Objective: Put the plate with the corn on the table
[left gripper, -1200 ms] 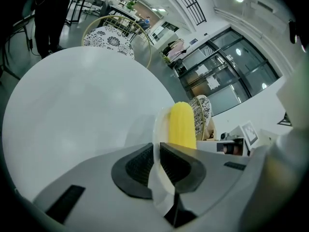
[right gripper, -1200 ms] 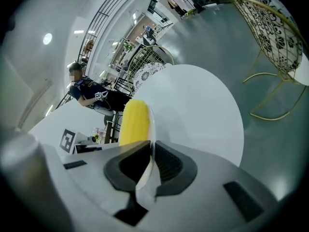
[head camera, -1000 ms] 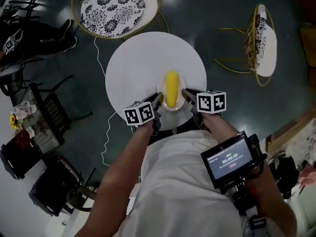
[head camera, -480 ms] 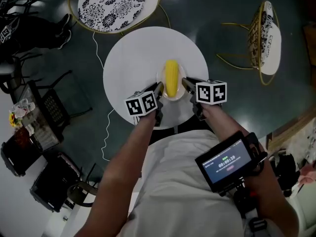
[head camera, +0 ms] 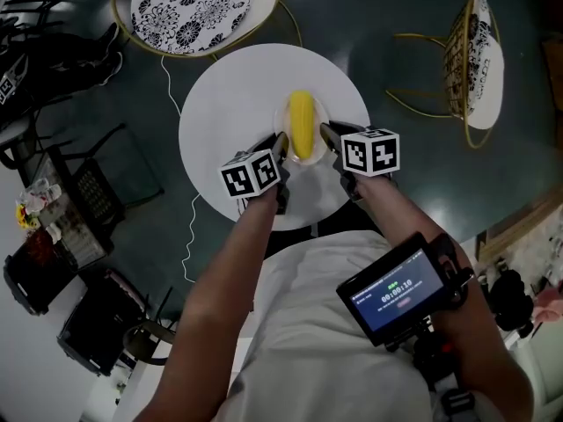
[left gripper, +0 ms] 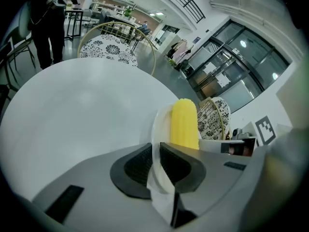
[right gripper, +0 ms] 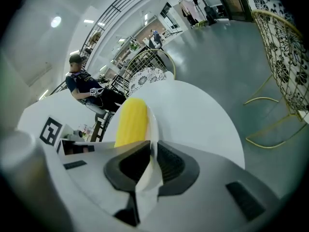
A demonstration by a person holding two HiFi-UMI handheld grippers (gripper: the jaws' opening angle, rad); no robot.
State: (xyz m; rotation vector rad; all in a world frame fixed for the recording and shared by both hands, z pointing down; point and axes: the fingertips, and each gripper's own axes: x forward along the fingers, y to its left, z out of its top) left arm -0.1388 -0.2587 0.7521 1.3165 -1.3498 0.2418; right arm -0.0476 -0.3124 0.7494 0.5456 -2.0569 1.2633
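Note:
A small white plate [head camera: 318, 112] carries a yellow corn cob [head camera: 302, 124] over the round white table [head camera: 229, 104]. My left gripper [head camera: 280, 148] is shut on the plate's left rim and my right gripper [head camera: 327, 137] is shut on its right rim. In the left gripper view the plate rim [left gripper: 158, 129] runs between the dark pads, with the corn [left gripper: 184, 123] just beyond. In the right gripper view the plate rim [right gripper: 152, 124] is pinched the same way beside the corn [right gripper: 130, 122]. I cannot tell whether the plate touches the table top.
A gold-framed chair with a patterned cushion [head camera: 192, 5] stands beyond the table, and another chair [head camera: 475, 60] is at the right. A white cable [head camera: 189, 227] trails over the dark floor on the left. A seated person [right gripper: 89, 88] shows in the right gripper view.
Both grippers have carried the plate with the corn forward, from the table's near edge toward its middle. Both stay shut on the rim.

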